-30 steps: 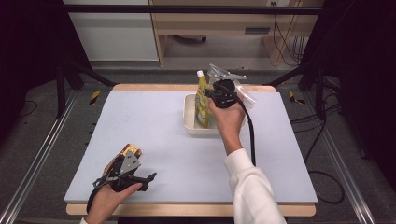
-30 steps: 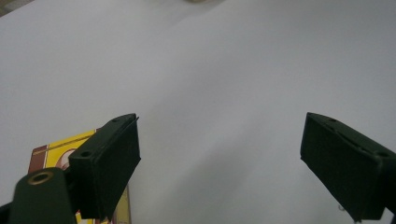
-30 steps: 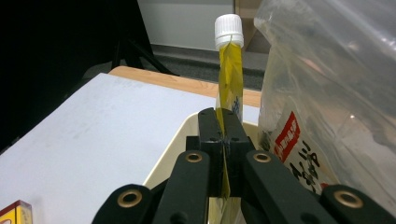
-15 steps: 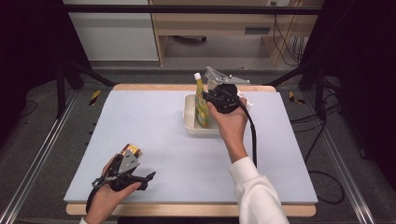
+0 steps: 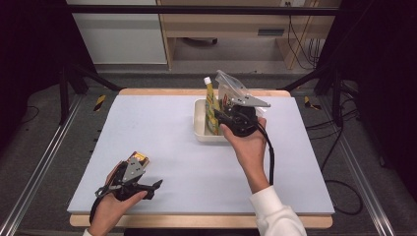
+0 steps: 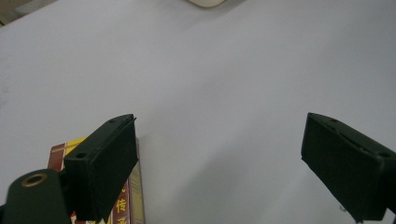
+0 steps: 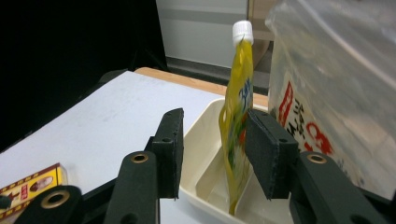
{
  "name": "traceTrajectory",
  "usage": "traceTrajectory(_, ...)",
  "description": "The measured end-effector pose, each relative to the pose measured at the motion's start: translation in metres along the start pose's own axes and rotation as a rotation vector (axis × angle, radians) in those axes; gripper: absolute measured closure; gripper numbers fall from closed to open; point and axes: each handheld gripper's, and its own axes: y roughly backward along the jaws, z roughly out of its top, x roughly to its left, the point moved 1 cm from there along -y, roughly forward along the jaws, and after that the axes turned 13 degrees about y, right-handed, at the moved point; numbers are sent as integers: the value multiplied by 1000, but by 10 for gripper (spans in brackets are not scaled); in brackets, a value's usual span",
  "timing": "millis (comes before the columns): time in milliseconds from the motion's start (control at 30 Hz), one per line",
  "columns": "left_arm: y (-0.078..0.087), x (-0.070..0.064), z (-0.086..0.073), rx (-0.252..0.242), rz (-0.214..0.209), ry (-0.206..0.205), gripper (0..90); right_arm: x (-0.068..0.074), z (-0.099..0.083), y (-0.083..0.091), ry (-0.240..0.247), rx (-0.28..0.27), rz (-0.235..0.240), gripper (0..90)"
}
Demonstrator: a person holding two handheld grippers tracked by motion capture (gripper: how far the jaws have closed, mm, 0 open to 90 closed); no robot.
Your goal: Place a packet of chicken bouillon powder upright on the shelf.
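Since a second ago the right claw [image 7: 212, 154] has edged forward, jaws spread around the yellow pouch [image 7: 237, 116] standing in the tray [image 5: 200, 129]; a clumsy pinch could topple it.

The left claw [image 6: 219, 163] rests spread on the counter [image 5: 162, 132].

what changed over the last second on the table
Little has changed. The right gripper drew slightly back toward the person from the yellow squeeze pouch with a white cap, jaws open either side of it. The pouch stays upright in the cream rectangular tray beside the clear plastic bag. The left gripper, open, stayed by the small red and yellow box.
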Motion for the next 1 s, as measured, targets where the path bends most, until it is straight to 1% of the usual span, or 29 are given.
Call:
traceTrajectory(300, 0, 5, -1, 12, 26, 9, 92, 8, -31, 9, 20, 24, 10, 494)
traceTrajectory(333, 1, 7, -1, 28, 29, 1, 92, 9, -34, 10, 21, 28, 11, 480)
traceTrajectory(400, 2, 8, -1, 24, 34, 6, 92, 11, -42, 10, 23, 38, 9, 441)
traceTrajectory(500, 2, 9, -1, 21, 39, 27, 94, 13, -53, 11, 27, 47, 1, 397)
traceTrajectory(600, 3, 11, -1, 38, 46, 19, 95, 14, -64, 13, 40, 60, 4, 344)
traceTrajectory(633, 2, 11, -2, 33, 44, 29, 96, 14, -69, 14, 44, 62, 6, 311)
traceTrajectory(767, 2, 11, -2, 53, 37, 26, 107, 15, -83, 17, 55, 75, 12, 213)
traceTrajectory(800, 2, 11, -2, 50, 36, 32, 107, 16, -88, 19, 62, 77, 7, 190)
traceTrajectory(867, 1, 11, -3, 50, 41, 30, 107, 15, -96, 20, 63, 69, 8, 141)
traceTrajectory(900, 1, 12, -3, 54, 44, 38, 108, 15, -98, 20, 62, 80, 8, 136)
traceTrajectory(967, -1, 13, -4, 57, 55, 45, 108, 16, -103, 18, 88, 109, 21, 102)
traceTrajectory(1000, -1, 14, -4, 58, 65, 47, 108, 16, -105, 17, 94, 122, 23, 107)
